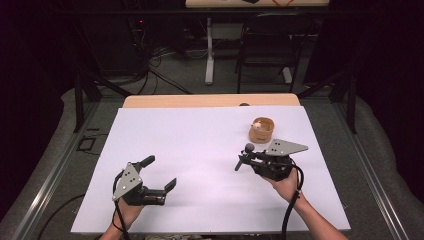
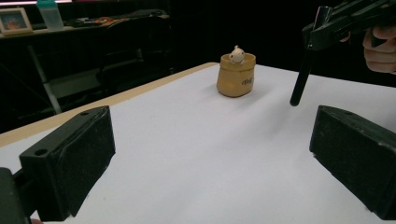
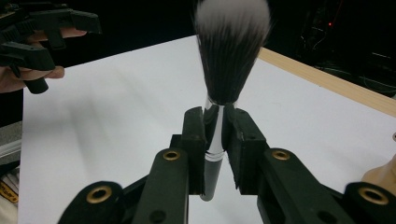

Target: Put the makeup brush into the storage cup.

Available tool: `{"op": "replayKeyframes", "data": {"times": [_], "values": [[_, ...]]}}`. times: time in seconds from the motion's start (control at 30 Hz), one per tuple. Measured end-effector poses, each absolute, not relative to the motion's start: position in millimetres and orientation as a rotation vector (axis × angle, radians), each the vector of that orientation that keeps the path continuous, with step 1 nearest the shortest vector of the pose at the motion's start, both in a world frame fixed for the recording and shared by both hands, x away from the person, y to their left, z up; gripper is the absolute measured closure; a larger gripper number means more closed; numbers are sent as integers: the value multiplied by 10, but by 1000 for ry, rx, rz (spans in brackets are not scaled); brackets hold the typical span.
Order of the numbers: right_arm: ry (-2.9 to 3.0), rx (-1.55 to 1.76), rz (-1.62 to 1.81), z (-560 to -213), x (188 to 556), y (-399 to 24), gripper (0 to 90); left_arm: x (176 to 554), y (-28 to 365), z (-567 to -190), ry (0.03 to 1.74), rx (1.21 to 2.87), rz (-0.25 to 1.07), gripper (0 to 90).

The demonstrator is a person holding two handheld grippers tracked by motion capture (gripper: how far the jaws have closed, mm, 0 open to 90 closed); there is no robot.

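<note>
Right gripper view, right tool (image 3: 215, 135) clamped on makeup brush (image 3: 224, 70), left tool (image 1: 159, 172) wide open, empty.

Open white tabletop, two things standing in the way

The tabletop (image 1: 200, 150) lies bare across its middle and far left, giving free passage between the left tongs (image 1: 162, 172) and the right tongs (image 1: 245, 159). The small tan pot (image 1: 262, 129) stands near the far right, just beyond the right tongs; the brush (image 3: 224, 65) clamped there juts out into the middle.
</note>
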State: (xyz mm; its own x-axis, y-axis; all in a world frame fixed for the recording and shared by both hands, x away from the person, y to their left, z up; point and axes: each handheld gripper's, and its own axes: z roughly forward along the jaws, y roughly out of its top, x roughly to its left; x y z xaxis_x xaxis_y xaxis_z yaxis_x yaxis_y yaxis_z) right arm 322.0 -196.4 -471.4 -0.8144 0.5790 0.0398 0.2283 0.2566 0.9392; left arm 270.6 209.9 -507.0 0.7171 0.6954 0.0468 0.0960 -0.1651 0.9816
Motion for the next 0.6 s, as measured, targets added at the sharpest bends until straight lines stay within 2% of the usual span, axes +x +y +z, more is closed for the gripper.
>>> {"op": "replayKeyframes", "data": {"times": [0.23, 0.6], "values": [[2221, 745, 1564, -4714, 3213, -1997, 777, 2609, 2247, -5107, 638, 1667, 635, 1], [2231, 750, 1556, -4730, 3215, -2030, 777, 2550, 2377, -5154, 630, 1697, 615, 1]]}}
